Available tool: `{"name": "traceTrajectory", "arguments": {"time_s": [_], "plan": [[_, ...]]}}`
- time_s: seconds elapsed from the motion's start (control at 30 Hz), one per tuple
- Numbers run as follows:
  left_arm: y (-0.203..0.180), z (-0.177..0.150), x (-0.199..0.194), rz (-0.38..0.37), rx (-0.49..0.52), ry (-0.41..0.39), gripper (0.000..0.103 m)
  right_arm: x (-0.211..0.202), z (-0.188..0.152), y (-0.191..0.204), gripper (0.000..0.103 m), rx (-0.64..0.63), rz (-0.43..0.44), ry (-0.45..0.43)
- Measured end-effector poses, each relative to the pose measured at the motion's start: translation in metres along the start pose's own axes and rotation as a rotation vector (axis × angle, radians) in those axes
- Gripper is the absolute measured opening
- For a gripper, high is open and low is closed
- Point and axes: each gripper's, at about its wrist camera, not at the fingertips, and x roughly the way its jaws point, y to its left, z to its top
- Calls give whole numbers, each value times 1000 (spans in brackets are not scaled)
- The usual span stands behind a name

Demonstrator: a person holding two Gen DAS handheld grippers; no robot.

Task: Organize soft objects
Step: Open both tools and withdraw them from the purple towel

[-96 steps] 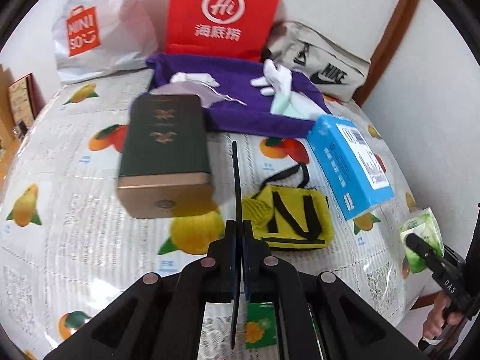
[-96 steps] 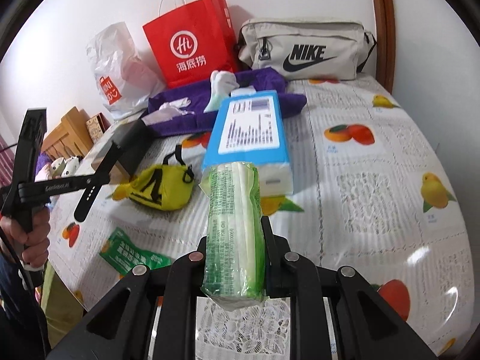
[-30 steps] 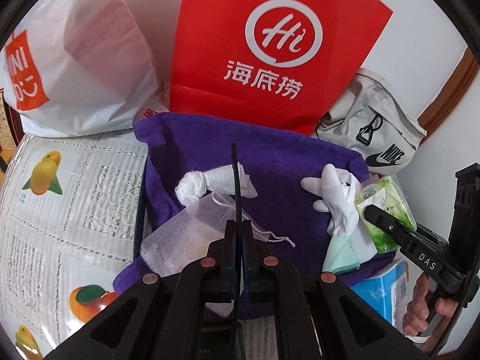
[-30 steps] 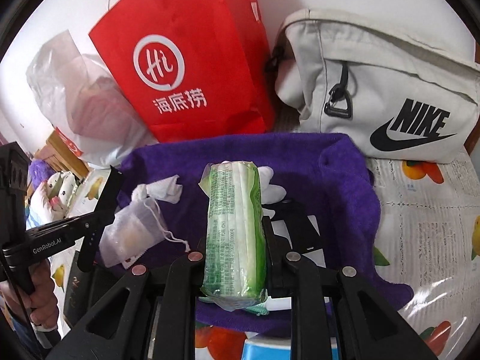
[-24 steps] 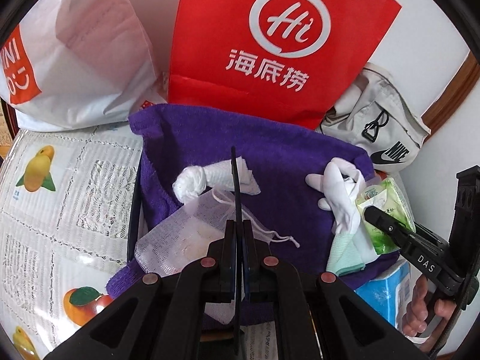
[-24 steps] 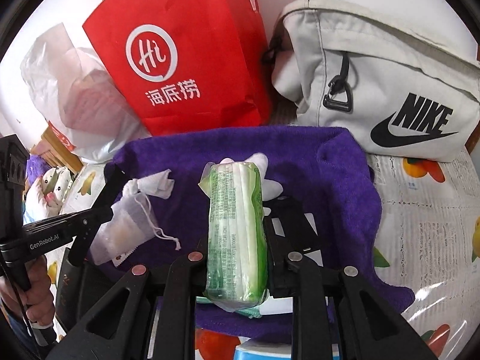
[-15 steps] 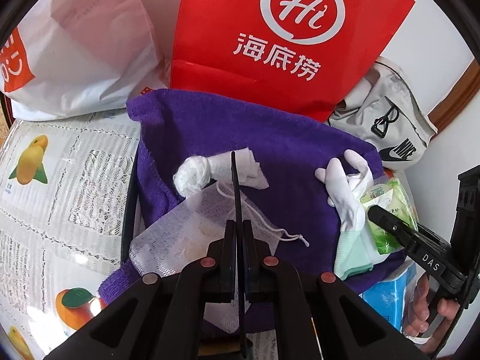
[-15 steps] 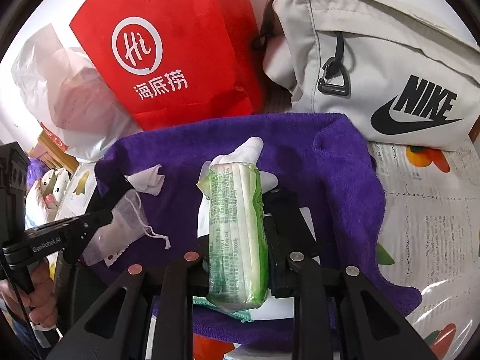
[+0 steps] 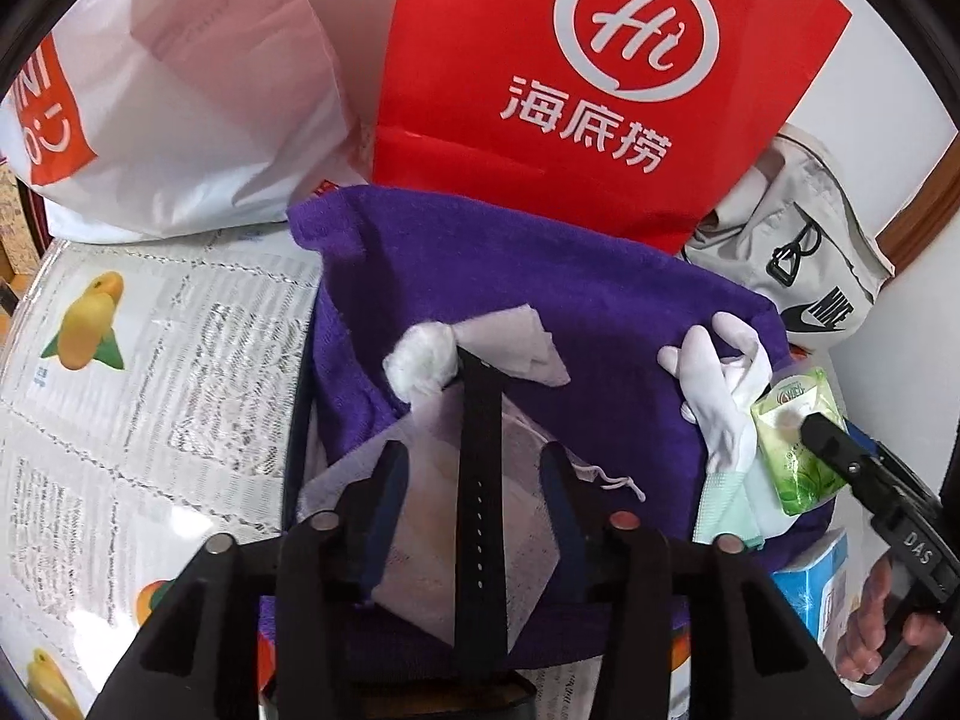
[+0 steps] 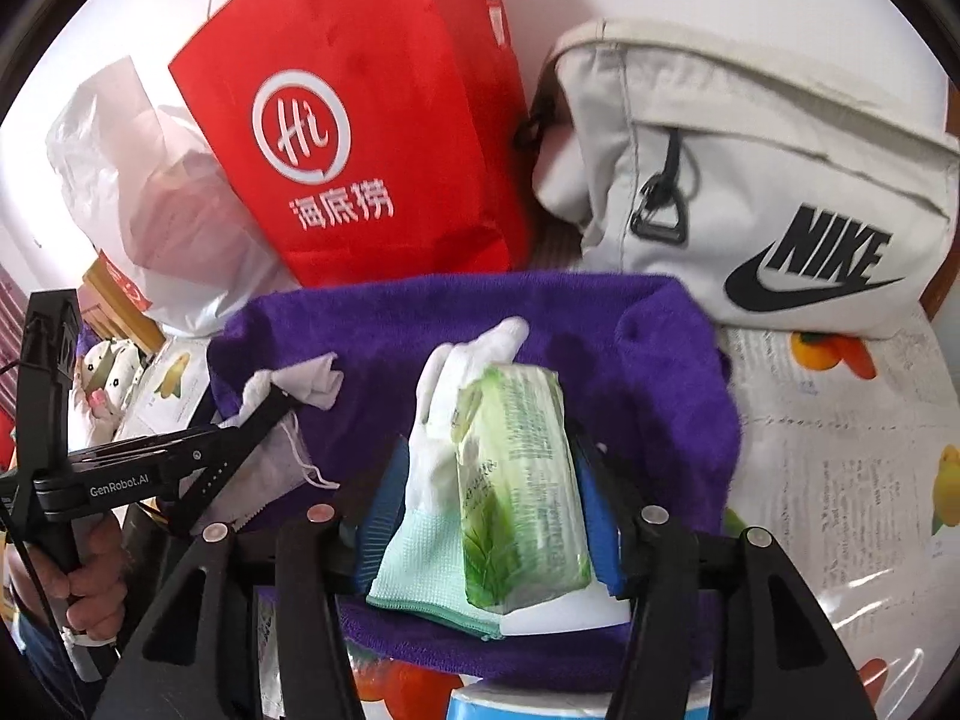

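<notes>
A purple towel (image 9: 540,312) (image 10: 600,324) is spread on the fruit-print cover. My left gripper (image 9: 474,456) hangs over it and its jaws are opening. A black strap (image 9: 477,480) lies loose between them on a white mesh pouch (image 9: 420,528), beside a balled white cloth (image 9: 420,360). My right gripper (image 10: 487,438) is opening too. The green tissue pack (image 10: 516,480) (image 9: 798,438) leans tilted between its blue pads, resting on a white glove (image 10: 444,396) (image 9: 720,384) and a mint cloth (image 10: 420,564).
A red paper bag (image 9: 600,90), a white plastic bag (image 9: 168,108) and a beige Nike bag (image 10: 750,180) stand behind the towel against the wall. A blue box (image 9: 816,588) lies at the towel's near right corner. The fruit-print cover (image 9: 150,360) spreads left.
Both pairs of jaws have spread apart. The strap, pinched upright before, now lies flat on the pouch. The tissue pack has tipped sideways onto the glove.
</notes>
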Motion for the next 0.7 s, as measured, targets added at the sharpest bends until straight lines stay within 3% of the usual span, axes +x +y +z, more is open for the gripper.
{"name": "traceTrajectory", "arguments": {"time_s": [0.23, 0.47, 0.7], "plan": [[9, -1, -22, 17, -12, -31, 51, -23, 3, 0, 60, -4, -45, -55], [18, -17, -57, 26, -5, -68, 51, -60, -7, 20, 61, -25, -30, -109], [26, -47, -97, 26, -6, -116, 54, -97, -56, 69, 80, -150, 1, -118]]}}
